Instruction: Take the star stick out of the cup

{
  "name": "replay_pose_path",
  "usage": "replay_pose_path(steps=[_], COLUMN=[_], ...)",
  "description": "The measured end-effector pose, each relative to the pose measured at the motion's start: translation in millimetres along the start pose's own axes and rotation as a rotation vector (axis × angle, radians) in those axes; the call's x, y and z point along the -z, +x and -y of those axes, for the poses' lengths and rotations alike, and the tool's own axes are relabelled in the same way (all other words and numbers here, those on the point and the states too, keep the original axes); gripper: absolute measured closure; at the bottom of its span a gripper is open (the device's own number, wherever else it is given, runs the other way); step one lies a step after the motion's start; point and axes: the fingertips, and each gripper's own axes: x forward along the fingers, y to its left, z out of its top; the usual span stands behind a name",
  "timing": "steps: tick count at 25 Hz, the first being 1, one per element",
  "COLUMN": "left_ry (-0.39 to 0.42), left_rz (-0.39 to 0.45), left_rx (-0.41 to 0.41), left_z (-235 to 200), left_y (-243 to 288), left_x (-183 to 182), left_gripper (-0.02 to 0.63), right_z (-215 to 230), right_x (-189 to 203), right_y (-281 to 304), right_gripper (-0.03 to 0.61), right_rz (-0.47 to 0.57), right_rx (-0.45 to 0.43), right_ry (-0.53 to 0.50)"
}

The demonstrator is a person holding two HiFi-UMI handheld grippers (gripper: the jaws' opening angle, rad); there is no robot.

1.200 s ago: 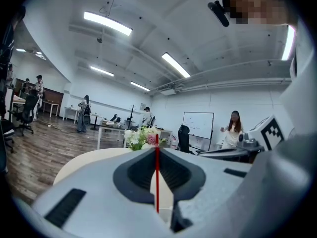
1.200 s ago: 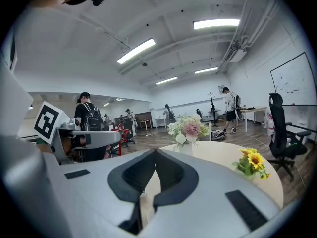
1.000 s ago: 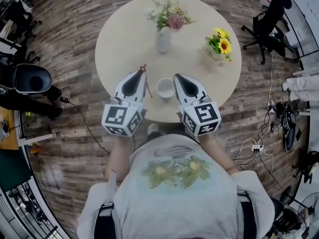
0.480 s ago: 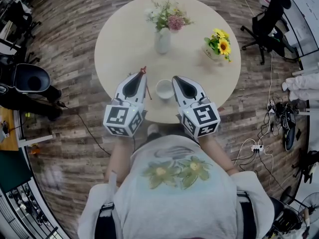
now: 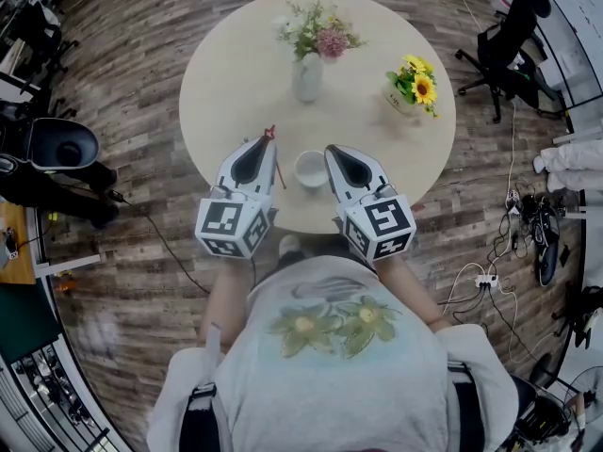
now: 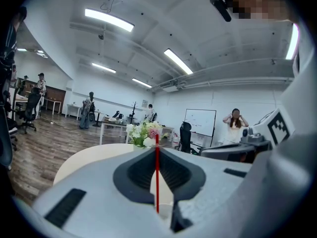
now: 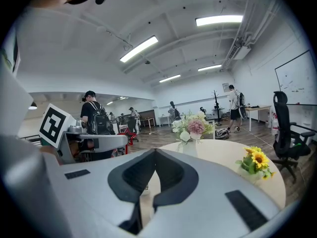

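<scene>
Over the round table's (image 5: 236,73) near edge, the left gripper (image 5: 268,141) pinches the star stick (image 5: 276,158) tight, seemingly to keep it clear, left of the cup (image 5: 312,169); the right gripper (image 5: 332,148) hovers closed, empty.

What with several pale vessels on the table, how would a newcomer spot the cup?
Find the round table, then its near edge between the left gripper and right gripper. The cup is white and flowerless, unlike the vase and sunflower pot behind.

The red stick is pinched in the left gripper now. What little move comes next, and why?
Probably carry the star stick leftward, away from the cup, and lay it on the table. The left gripper is shut on it, and it already looks clear of the cup.
</scene>
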Motion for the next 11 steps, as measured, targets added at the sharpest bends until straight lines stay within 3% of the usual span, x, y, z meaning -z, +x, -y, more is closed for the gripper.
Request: replay_pose_path(steps=[11], left_ry=[-0.008], left_rz=[0.006], left_rx=[-0.002], left_z=[3.4], left_y=[-1.8], left_x=[-0.8], left_gripper=[0.594], right_z=[1.1], right_x=[0.9], right_y=[-4.0], right_gripper=[0.561], right_rz=[-0.003], right_rx=[-0.004], right_ry=[-0.005])
